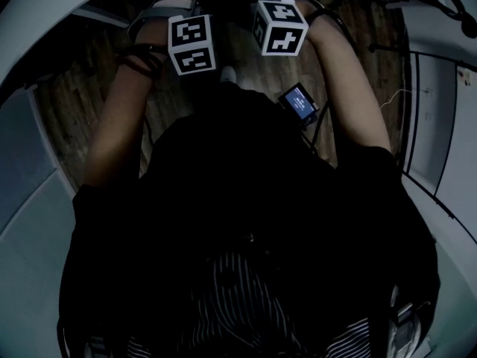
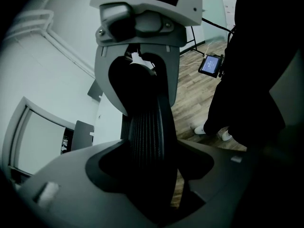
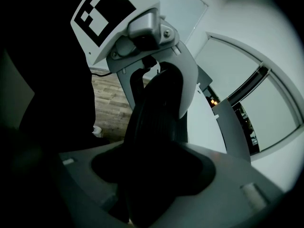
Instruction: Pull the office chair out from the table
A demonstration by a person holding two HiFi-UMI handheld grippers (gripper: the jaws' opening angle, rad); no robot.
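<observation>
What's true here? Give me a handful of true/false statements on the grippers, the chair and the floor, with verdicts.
1. The left gripper and the right gripper both have the same black ribbed chair part between their fingers. True.
2. The floor is carpeted. False: it is wood planking.
3. The device at the person's side has a lit screen. True.
4. The right gripper is empty. False: its fingers are shut on the black ribbed chair part.
5. The person's shoes are black. False: they are white.
</observation>
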